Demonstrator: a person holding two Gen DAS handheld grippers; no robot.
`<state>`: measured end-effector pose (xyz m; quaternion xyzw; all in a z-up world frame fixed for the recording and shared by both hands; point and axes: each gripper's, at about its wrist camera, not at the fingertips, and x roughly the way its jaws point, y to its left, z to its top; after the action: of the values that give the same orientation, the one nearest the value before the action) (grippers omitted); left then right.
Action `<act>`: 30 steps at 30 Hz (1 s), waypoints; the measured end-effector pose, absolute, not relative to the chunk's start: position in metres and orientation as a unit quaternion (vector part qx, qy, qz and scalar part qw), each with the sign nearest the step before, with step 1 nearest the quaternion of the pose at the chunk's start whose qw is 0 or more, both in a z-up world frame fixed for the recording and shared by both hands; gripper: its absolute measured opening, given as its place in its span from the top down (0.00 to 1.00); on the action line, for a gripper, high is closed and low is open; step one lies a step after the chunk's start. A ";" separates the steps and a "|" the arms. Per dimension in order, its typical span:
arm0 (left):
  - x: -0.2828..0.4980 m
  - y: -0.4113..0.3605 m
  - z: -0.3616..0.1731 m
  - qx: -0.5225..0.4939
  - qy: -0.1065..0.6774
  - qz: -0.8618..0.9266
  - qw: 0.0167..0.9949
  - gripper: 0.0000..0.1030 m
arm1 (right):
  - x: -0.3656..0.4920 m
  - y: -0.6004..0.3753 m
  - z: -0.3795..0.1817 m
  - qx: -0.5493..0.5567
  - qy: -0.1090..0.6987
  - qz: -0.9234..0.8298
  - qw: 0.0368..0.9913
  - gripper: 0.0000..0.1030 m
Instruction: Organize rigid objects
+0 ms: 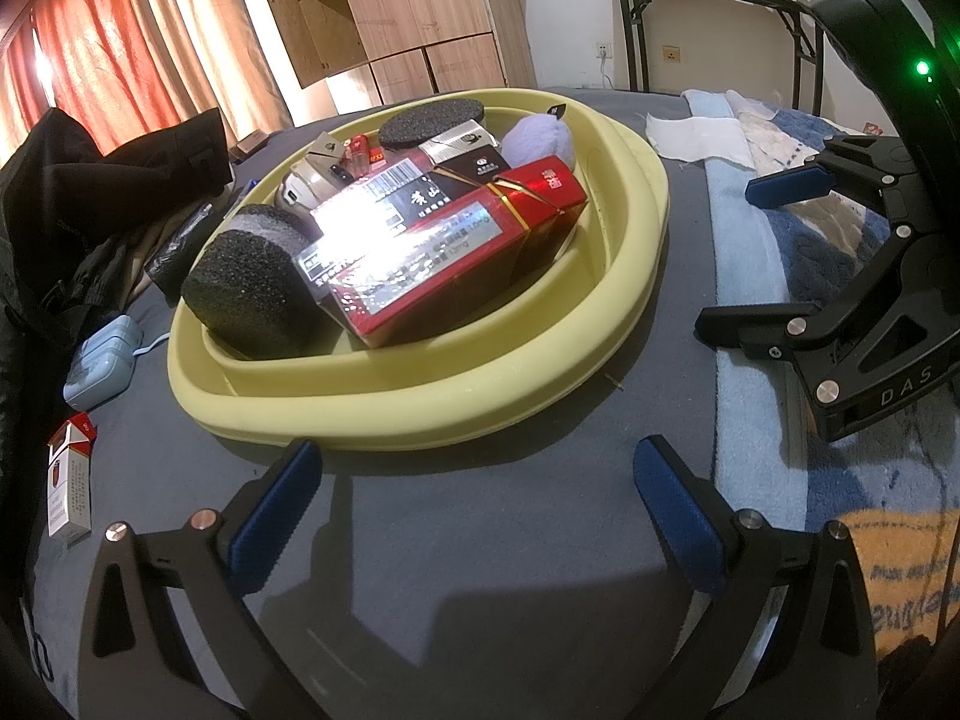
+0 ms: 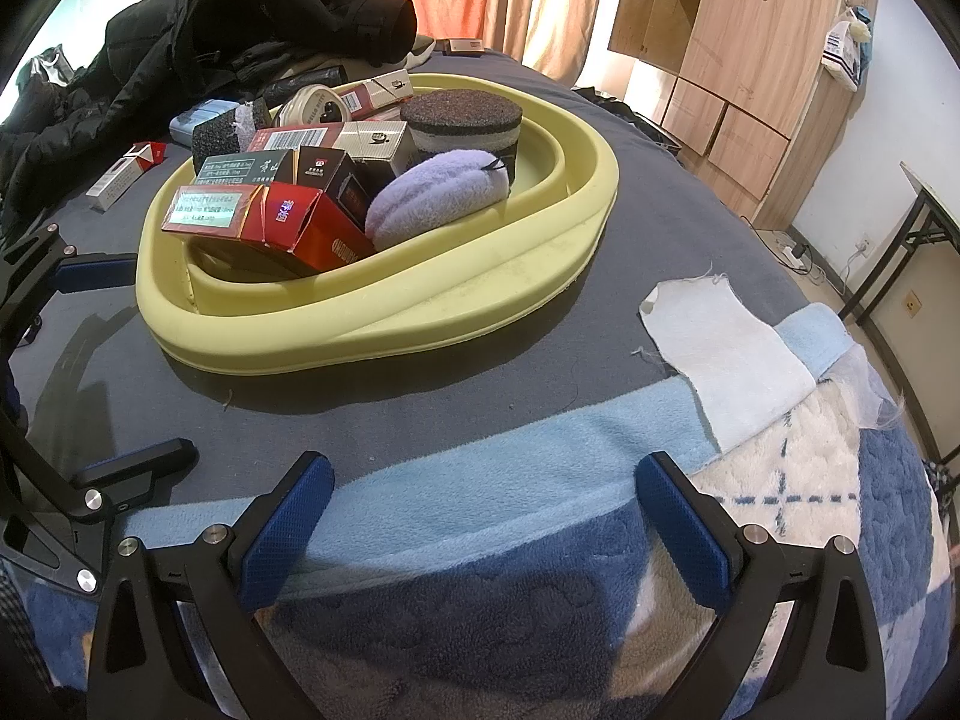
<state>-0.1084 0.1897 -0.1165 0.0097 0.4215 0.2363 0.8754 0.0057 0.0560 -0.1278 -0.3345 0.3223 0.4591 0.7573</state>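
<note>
both wrist views near, share yellow basin point(image 1: 606, 312) point(image 2: 576, 222)

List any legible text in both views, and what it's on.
"DAS": right tool, on its black body.
"HELLO KITTY": round tin in the yellow basin, faint.
Chinese characters on the red carton and dark pack: too glared and small to read reliably.
Barcode digits, loose pack print: unreadable.

Bright window light behind the curtains point(image 1: 120, 48), glare on the red carton point(image 1: 420, 252), fisheye-warped edges.
</note>
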 end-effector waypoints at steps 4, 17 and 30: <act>-0.108 0.189 -0.116 0.010 0.421 0.236 0.875 0.00 | 0.007 0.055 -0.127 -0.334 0.322 0.459 0.757 0.00; -0.108 0.189 -0.117 0.010 0.422 0.236 0.875 0.00 | 0.005 0.056 -0.128 -0.334 0.322 0.459 0.757 0.00; -0.108 0.189 -0.117 0.010 0.422 0.236 0.875 0.00 | 0.005 0.057 -0.128 -0.335 0.322 0.459 0.757 0.00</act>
<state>-0.1082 0.1895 -0.1167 0.0099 0.4215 0.2364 0.8754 0.0053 0.0565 -0.1280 -0.3346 0.3222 0.4591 0.7573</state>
